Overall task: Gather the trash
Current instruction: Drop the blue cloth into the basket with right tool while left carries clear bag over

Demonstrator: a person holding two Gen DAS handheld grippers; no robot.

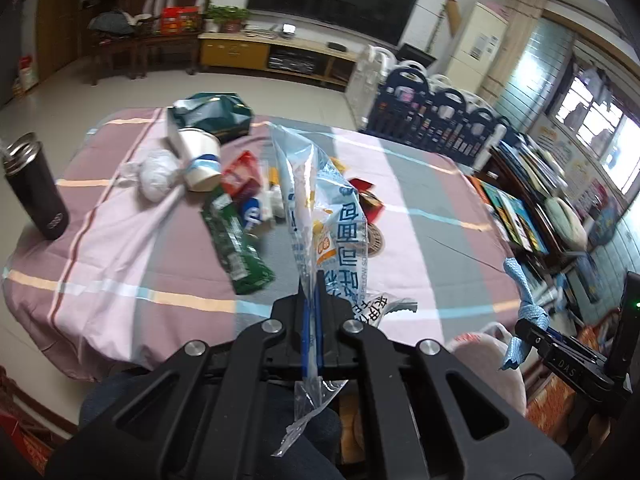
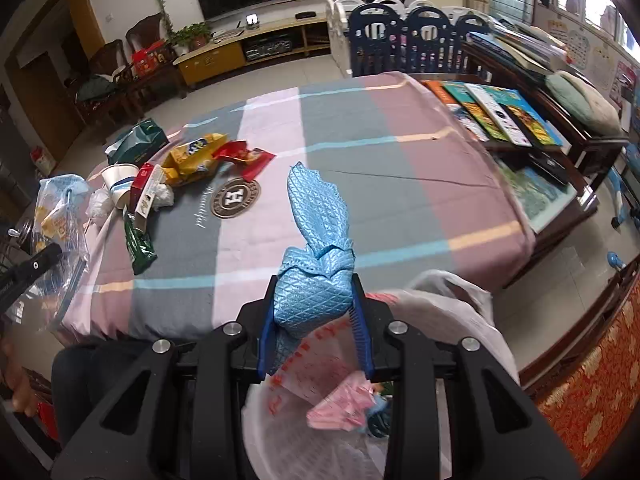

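Left wrist view: left gripper is clamped tight on a clear plastic bread bag with blue print. The pinch is on a thin gathered edge, and a tail of film hangs out behind the jaws toward the person's lap. The bag stands up off the table, so it looks near weightless. Film is slick and floppy, so my read is that a grip on bunched material beats a single layer. The rest of the trash sits mid-table to the left: paper cup, green wrapper, red box, crumpled tissue, dark green bag at the far edge. The black tumbler at the left edge probably isn't trash. Cup crushes easily; I'd take it by the rim. Wrappers are light and crinkly; pinch a raised fold.

Right wrist view: right gripper is part closed on a wadded blue cloth, the pads squeezing the bulk with a tip poking up ahead. It is soft and compressible, and the textured weave should hold well. Directly below the jaws is a white bin bag, open, with pink paper already inside. On the table, yellow snack packet and red packet lie near the round logo. Both are flat foil and slippery; I'd grab a crimped end.
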